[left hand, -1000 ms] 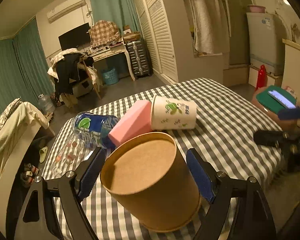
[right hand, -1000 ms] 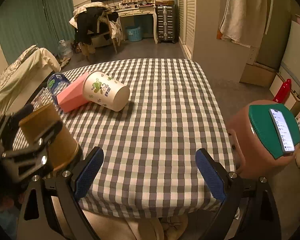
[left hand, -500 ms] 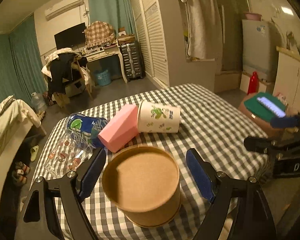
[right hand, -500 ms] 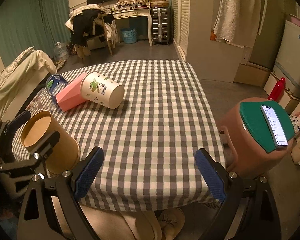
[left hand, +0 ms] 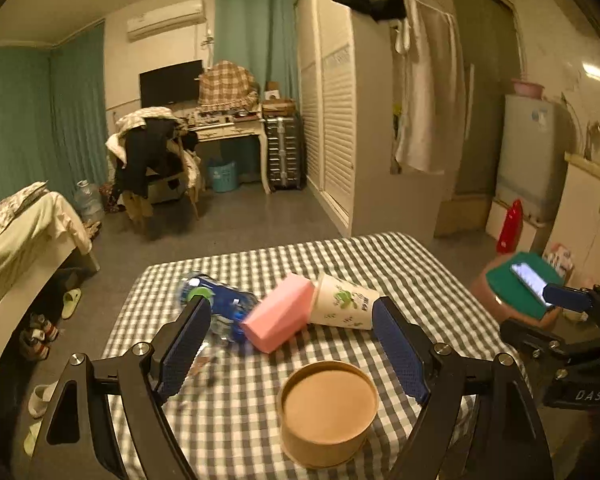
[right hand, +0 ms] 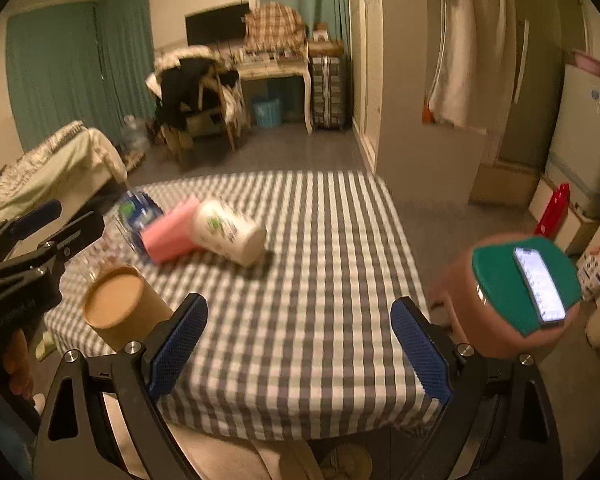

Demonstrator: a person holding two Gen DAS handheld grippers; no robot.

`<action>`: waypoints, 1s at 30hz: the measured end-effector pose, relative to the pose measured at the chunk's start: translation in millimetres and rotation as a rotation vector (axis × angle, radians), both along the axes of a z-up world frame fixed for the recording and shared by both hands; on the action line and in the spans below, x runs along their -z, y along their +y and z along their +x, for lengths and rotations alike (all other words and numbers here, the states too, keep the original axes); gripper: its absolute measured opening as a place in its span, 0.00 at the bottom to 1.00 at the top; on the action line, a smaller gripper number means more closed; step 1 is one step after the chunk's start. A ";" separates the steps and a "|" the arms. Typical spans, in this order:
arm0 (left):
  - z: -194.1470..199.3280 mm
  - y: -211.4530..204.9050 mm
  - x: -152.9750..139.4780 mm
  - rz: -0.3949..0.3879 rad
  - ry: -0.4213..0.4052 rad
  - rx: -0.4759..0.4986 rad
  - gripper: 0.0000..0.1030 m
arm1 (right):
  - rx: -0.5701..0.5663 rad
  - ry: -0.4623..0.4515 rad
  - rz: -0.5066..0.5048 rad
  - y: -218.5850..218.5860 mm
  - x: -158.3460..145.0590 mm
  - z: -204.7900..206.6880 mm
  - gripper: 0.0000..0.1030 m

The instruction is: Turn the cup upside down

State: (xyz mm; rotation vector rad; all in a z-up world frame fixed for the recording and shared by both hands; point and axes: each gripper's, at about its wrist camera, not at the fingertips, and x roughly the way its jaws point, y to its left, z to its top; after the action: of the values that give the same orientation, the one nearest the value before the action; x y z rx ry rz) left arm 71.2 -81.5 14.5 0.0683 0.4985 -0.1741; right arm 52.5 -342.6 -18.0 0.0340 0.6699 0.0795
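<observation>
Standing upside down, brown paper cup point(left hand: 327, 404), flat base up

Left wrist view looks forward and down between its jaws, close above the surface point(left hand: 380, 264). Right wrist view looks from the near edge, farther back. Both share the checked surface, the cup point(left hand: 327, 414) point(right hand: 118, 306) and the room beyond.

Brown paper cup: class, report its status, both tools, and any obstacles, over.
Left tool open, clear of cup. Right tool open, empty. Brown paper cup upside down on checked table. White cup, pink block lie beyond, apart.
</observation>
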 end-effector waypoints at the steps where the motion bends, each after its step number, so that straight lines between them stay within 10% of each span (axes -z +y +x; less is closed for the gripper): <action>1: -3.0 2.9 -2.7 -0.007 -0.001 -0.004 0.83 | -0.003 -0.024 0.002 1.6 -7.1 -4.8 0.91; 9: -39.4 40.4 -9.9 -0.078 -0.006 -0.068 0.88 | -0.012 -0.176 0.000 24.5 -41.2 -49.6 0.91; 30: -87.7 73.1 38.4 -0.085 -0.002 -0.184 1.00 | -0.059 -0.164 -0.018 64.1 11.3 -74.8 1.00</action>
State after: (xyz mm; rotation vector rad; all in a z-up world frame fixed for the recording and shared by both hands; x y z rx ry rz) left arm -16.5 -8.4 -23.9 -0.0607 0.4920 -0.0148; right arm -22.2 -278.5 -29.3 -0.0099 0.5077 0.1313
